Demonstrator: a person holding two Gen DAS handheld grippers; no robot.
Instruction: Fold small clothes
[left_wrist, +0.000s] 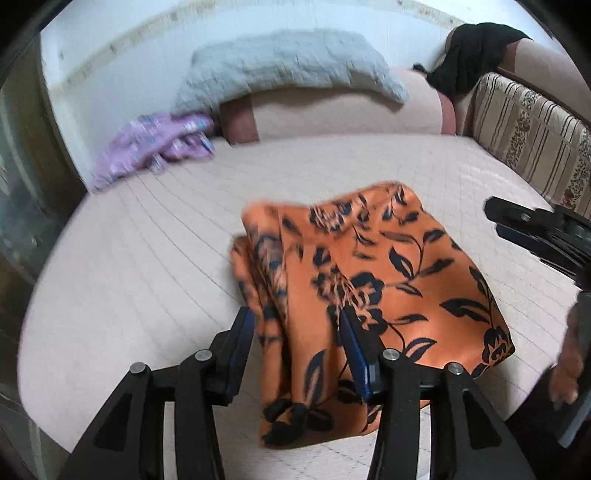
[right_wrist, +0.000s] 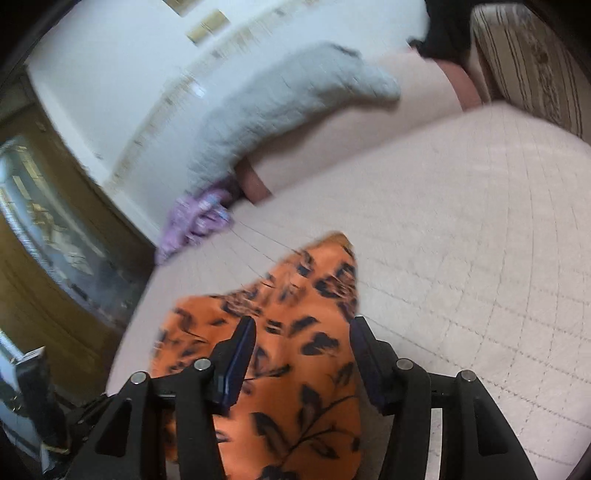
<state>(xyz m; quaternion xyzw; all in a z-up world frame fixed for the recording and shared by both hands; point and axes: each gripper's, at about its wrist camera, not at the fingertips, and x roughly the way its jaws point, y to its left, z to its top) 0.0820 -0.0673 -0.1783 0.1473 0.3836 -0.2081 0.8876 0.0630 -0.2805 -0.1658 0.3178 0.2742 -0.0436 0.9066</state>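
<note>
Left gripper (left_wrist: 295, 325) spread, pads off cloth; orange garment (left_wrist: 369, 280) bunched between and beyond fingers on bed (left_wrist: 147, 258). Right gripper (right_wrist: 303, 332) likewise spread, same garment (right_wrist: 295, 369) under and between fingers, not pinched. Farther left of both: purple garment (left_wrist: 155, 147) near bed edge. Beyond that: grey blanket (left_wrist: 288, 70) draped over headboard. Far right: black cloth (left_wrist: 472, 51).

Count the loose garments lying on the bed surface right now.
2. The orange floral garment lies near the front, under both claws. The purple garment is crumpled at the far left edge. More may lie outside the view.
</note>
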